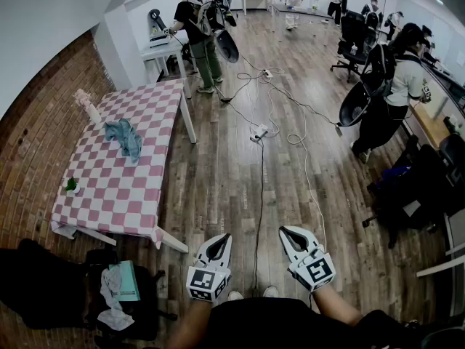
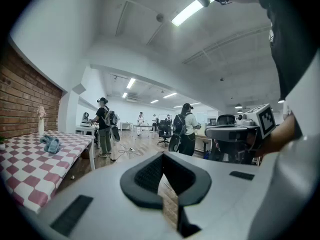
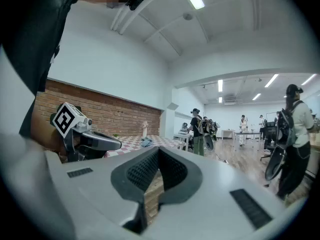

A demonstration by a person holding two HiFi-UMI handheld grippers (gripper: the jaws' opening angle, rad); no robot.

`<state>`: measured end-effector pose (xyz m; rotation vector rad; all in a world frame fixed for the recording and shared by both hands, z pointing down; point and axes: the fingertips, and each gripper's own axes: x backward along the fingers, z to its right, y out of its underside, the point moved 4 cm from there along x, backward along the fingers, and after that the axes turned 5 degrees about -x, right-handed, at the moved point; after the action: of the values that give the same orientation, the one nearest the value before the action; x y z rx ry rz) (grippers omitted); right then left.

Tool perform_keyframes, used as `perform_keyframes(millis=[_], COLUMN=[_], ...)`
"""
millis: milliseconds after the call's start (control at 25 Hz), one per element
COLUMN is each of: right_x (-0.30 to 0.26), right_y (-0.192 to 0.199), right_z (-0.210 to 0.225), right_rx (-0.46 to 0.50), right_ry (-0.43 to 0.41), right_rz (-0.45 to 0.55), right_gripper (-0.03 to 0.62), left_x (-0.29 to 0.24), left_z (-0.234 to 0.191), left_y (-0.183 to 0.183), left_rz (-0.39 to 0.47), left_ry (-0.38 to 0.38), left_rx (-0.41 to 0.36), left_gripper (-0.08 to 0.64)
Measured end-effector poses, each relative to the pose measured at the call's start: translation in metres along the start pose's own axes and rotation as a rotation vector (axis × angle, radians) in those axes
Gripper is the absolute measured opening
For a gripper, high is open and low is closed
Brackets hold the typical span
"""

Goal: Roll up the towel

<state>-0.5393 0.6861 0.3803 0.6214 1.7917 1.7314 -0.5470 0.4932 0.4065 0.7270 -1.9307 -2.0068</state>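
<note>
Towel [image 1: 125,138] is seen crumpled on the tabletop [image 1: 109,191], unrolled; left tongs [image 1: 221,238] and right tongs [image 1: 288,232] are held shut, empty, well away.

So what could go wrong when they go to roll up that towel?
1. Cables snake across the floor just ahead, and feet could catch on them on the way over.
2. A vase stands close beside the towel on the table, so rolling might knock it over.
</note>
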Motion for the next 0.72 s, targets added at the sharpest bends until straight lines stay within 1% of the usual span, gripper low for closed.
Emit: perform_keyframes(millis=[360, 520, 680, 720], right_x=[-0.017, -0.027, -0.034, -0.037], right_y=[0.003, 0.0, 0.0, 0.001], right_z=[-0.017, -0.027, -0.033, -0.034], right_rx=[0.005, 0.008, -0.007, -0.011], right_ry=[0.008, 0.002, 0.023, 0.026], right_rz=[-0.001, 0.023, 0.044, 0.047], right_gripper=[-0.003, -0.002, -0.002, 0.029], left_x=[0.011, 0.017, 0.021, 0.022], left_z=[-0.019, -0.03, -0.038, -0.041], left_y=[0.007, 0.011, 0.014, 0.015], left_rz=[0.004, -0.001, 0.009, 0.009], left_ry=[0.0, 0.003, 0.014, 0.017], left_rx=[-0.005, 0.006, 0.01, 0.009], left_gripper=[-0.002, -0.002, -0.002, 0.0])
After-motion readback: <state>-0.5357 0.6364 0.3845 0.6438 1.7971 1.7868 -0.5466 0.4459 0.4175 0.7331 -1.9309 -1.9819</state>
